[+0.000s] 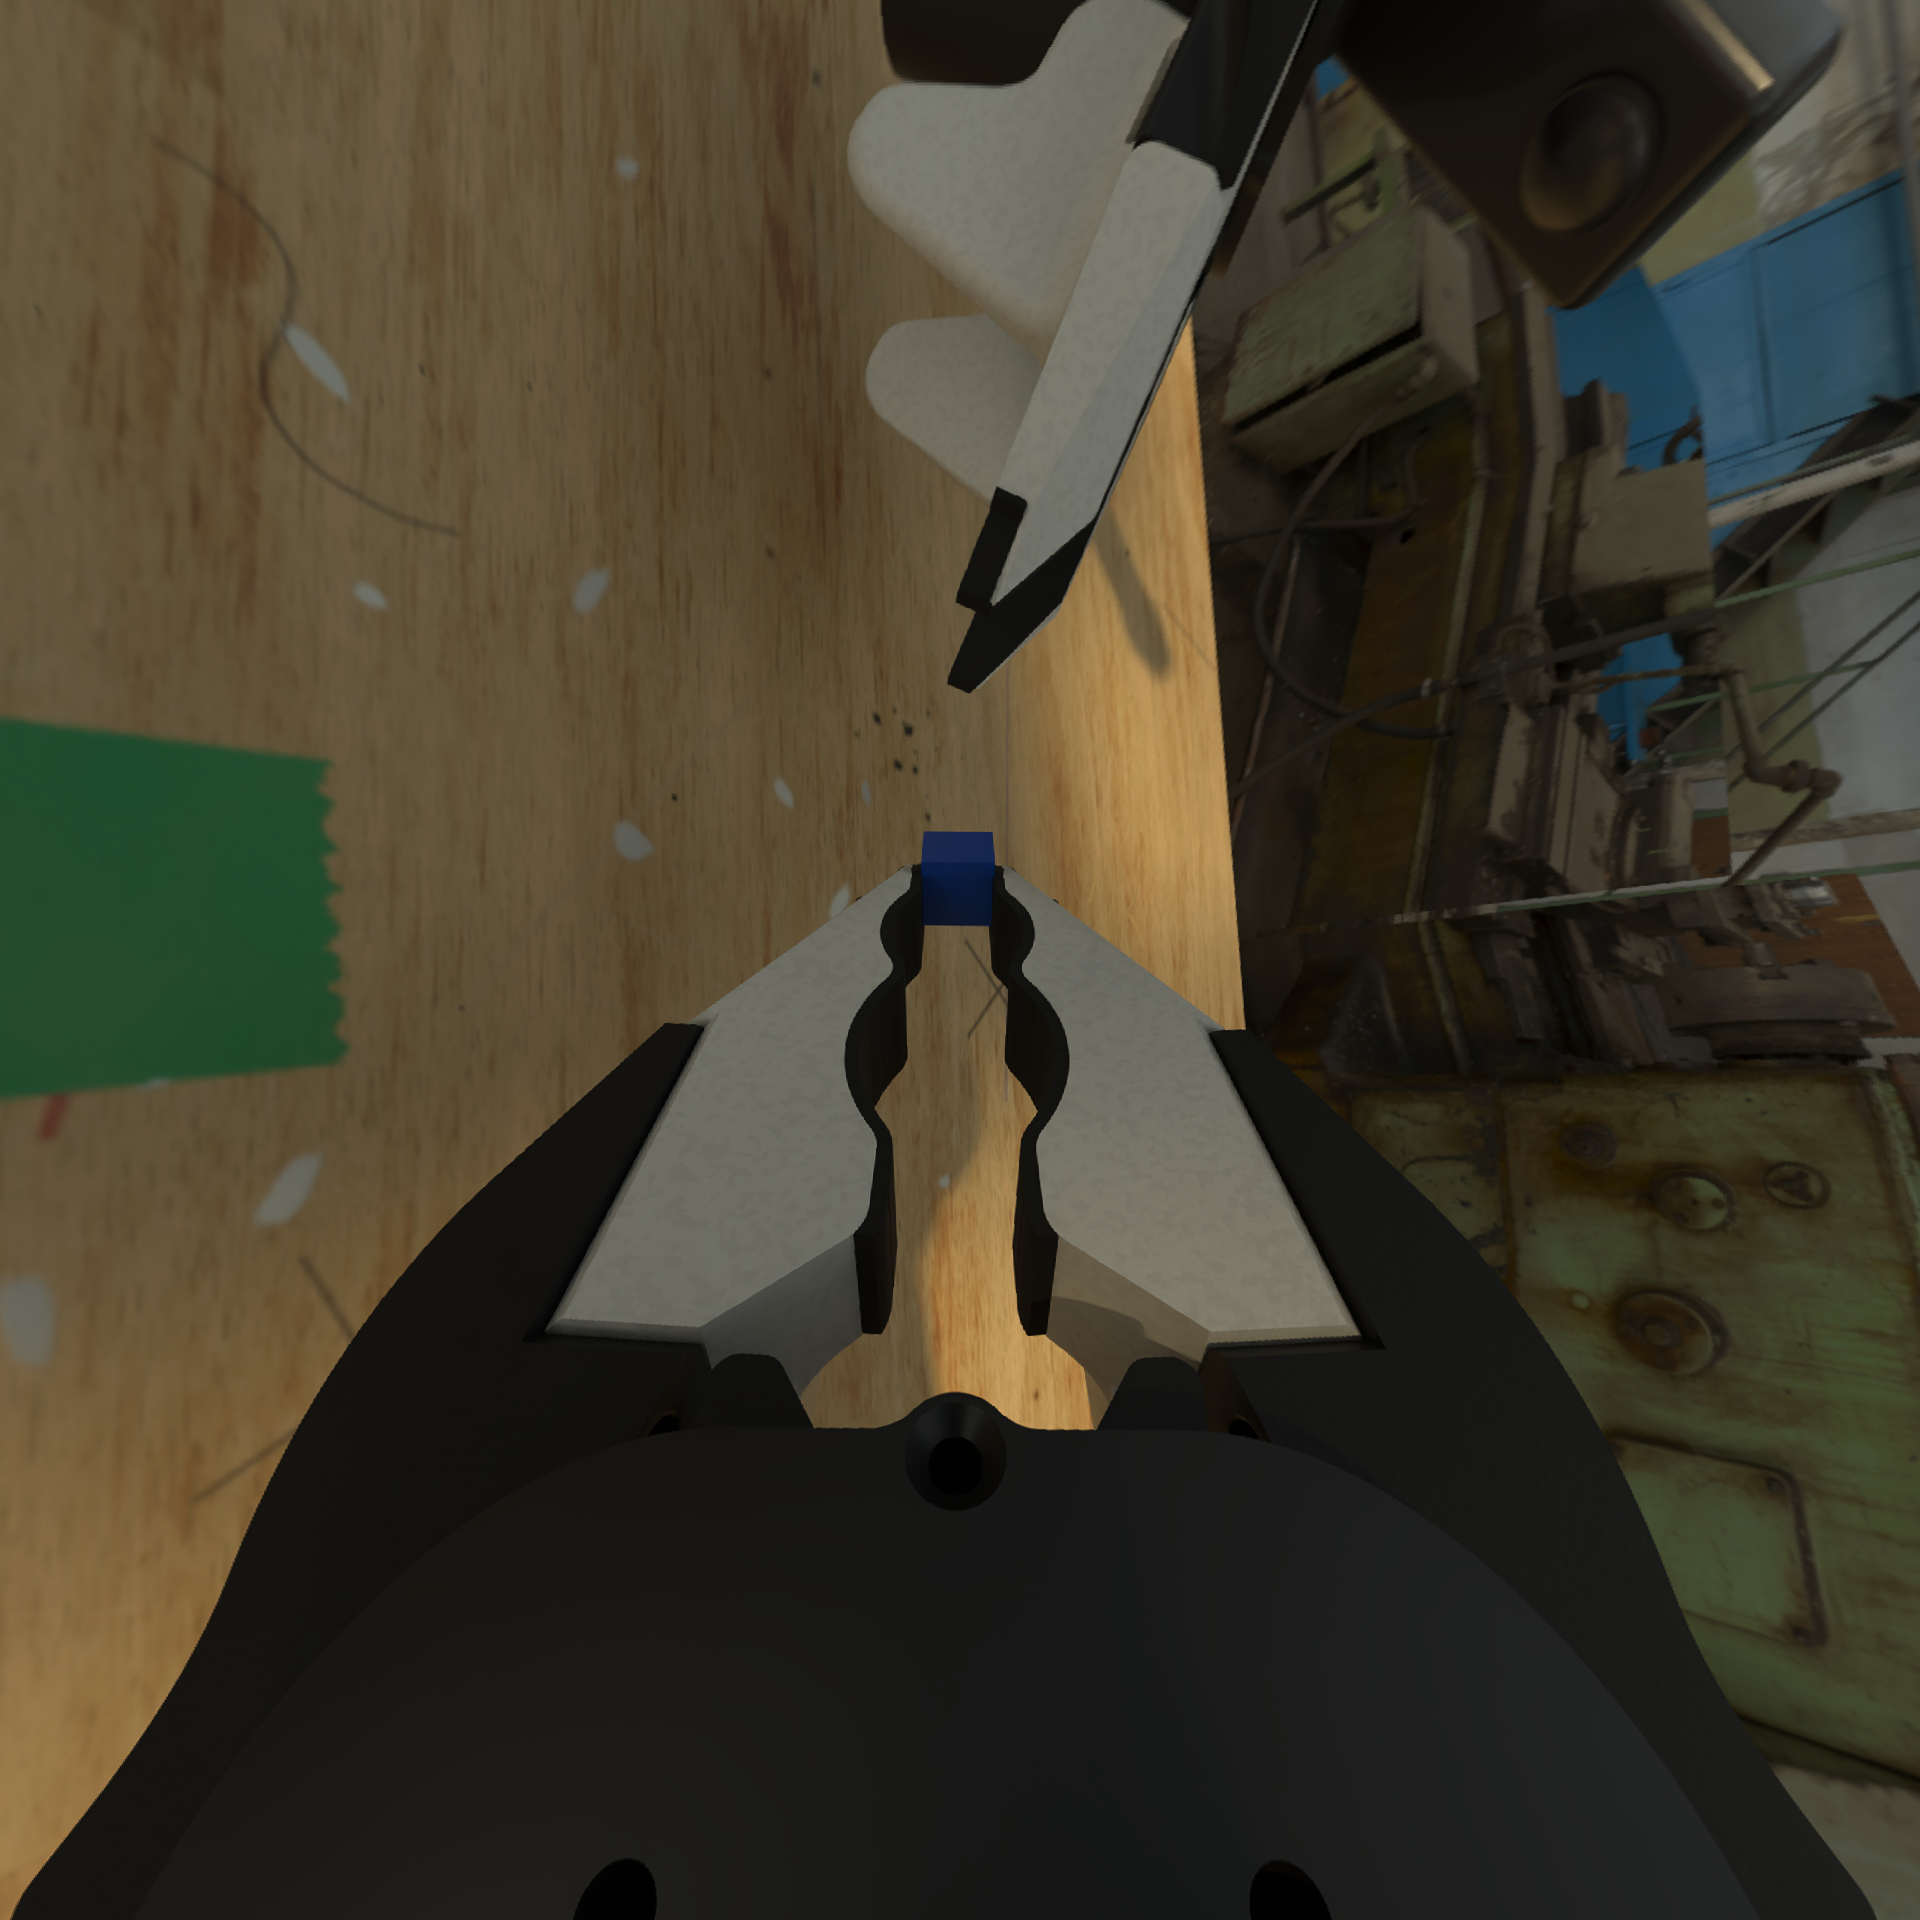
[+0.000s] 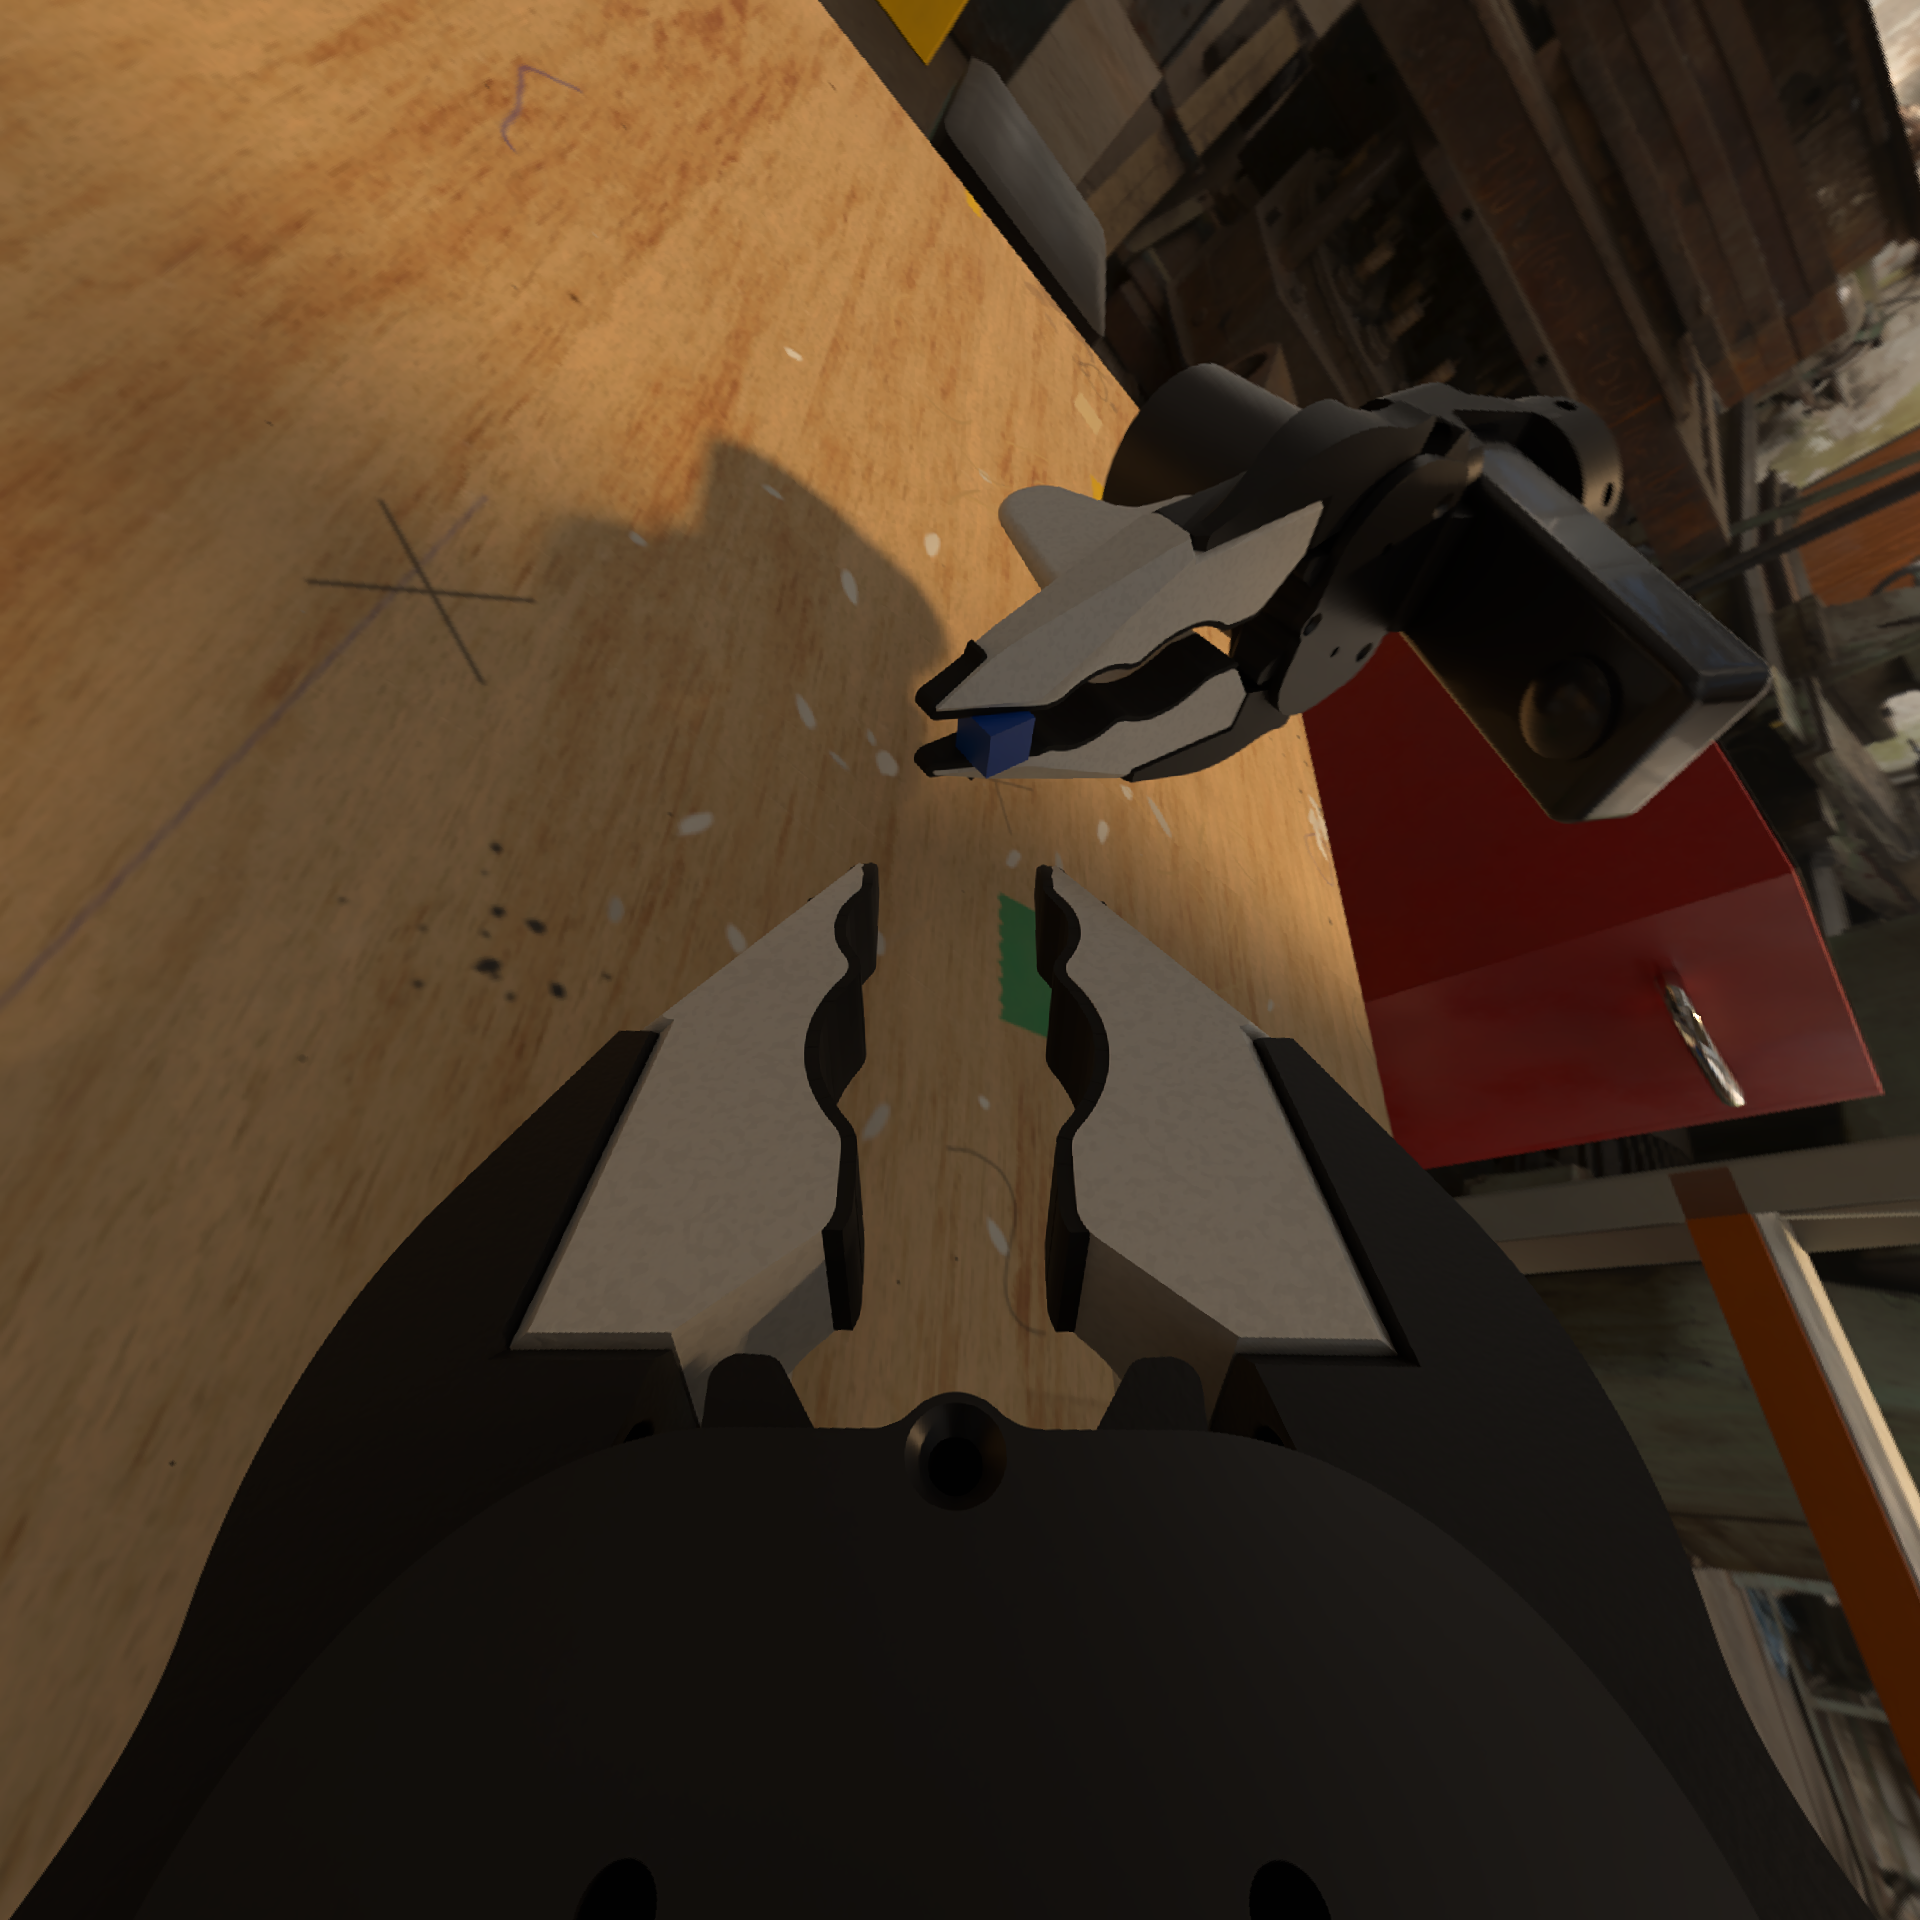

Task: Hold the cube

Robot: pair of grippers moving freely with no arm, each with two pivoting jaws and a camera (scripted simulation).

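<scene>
A small blue cube (image 1: 957, 879) is pinched between the tips of my left gripper (image 1: 957, 883), which is shut on it above the wooden table (image 1: 520, 416). In the right wrist view the same cube (image 2: 994, 742) shows between the left gripper's fingertips (image 2: 940, 732), clear of the table. My right gripper (image 2: 956, 883) is open and empty, a short way below and short of the cube. In the left wrist view the right gripper (image 1: 982, 634) comes in from the top, its tips pointing down toward the cube, apart from it.
A green patch of tape (image 1: 166, 904) lies on the table at the left; it also shows between my right fingers (image 2: 1023, 982). A red box (image 2: 1558, 956) stands past the table edge at the right. Workshop machinery (image 1: 1558, 727) lies beyond the edge.
</scene>
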